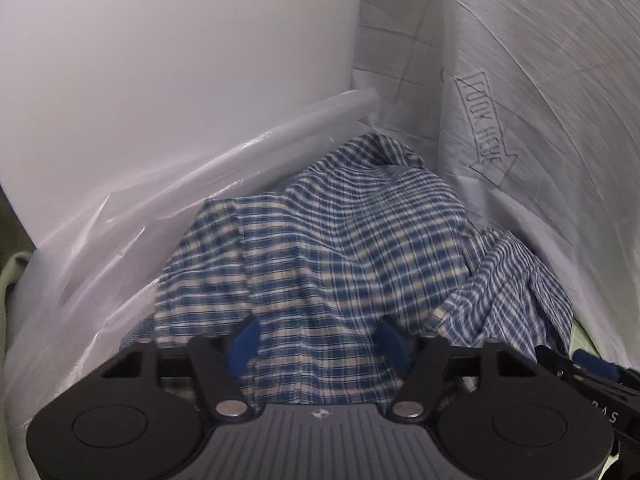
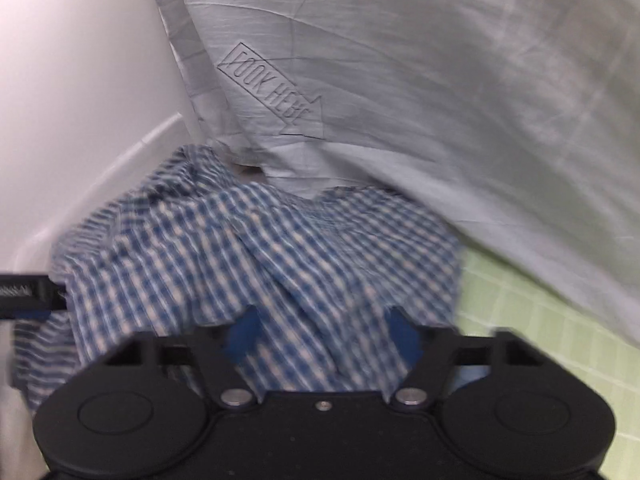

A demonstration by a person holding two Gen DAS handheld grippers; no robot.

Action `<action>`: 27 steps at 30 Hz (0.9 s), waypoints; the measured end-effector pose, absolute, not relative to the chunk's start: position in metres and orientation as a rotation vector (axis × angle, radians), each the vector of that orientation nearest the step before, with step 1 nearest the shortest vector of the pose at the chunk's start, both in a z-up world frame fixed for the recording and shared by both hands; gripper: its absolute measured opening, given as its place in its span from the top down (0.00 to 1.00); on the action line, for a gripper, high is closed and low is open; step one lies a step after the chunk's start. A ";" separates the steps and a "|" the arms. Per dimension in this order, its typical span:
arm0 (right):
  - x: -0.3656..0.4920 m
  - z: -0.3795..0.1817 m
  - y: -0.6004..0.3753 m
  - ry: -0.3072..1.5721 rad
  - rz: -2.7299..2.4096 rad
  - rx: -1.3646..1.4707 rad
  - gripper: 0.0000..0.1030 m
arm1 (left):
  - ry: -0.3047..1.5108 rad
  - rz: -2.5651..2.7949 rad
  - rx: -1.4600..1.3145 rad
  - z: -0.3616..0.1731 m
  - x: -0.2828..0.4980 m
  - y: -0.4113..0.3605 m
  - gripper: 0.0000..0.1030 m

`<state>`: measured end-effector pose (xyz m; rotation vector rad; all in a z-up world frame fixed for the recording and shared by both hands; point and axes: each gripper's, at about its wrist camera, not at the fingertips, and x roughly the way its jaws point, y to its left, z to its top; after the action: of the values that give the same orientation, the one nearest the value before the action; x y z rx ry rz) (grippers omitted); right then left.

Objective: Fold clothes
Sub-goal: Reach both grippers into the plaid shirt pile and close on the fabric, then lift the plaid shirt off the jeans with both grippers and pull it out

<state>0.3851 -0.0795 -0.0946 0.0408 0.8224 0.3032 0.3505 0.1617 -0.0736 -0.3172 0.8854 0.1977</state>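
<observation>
A blue and white plaid shirt [image 1: 340,248] lies bunched in a heap in a corner; it also fills the middle of the right wrist view [image 2: 260,248]. My left gripper [image 1: 320,340] stands open with its blue fingertips [image 1: 244,340] spread, and the plaid cloth lies between and over them. My right gripper [image 2: 324,334] is open the same way, blue pads [image 2: 400,332] apart with cloth draped between them. The right gripper's body [image 1: 592,372] shows at the lower right of the left wrist view; the left gripper's edge [image 2: 28,292] shows at the left of the right wrist view.
A white wall [image 1: 160,80] and crinkled clear plastic [image 1: 100,240] are on the left. A white sheet with a drawn "LOOK HERE" arrow [image 2: 276,92] hangs behind and to the right. A light green gridded mat [image 2: 540,320] lies under the shirt at the right.
</observation>
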 end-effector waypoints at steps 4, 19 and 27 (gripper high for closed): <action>0.374 -0.089 -0.079 0.754 0.357 -0.037 0.95 | 0.859 0.206 -0.345 -0.068 0.344 0.168 0.81; 0.171 -0.042 -0.208 0.608 0.063 -0.023 0.97 | 0.733 0.095 -0.251 0.009 0.240 0.114 0.98; 0.012 -0.047 -0.319 0.676 -0.289 -0.029 0.97 | 0.816 -0.094 -0.184 0.006 0.136 0.030 0.98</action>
<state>0.0119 -0.3193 -0.0472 -0.0293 0.6757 -0.2890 0.1364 0.0302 0.0063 -0.1841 0.8159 -0.0937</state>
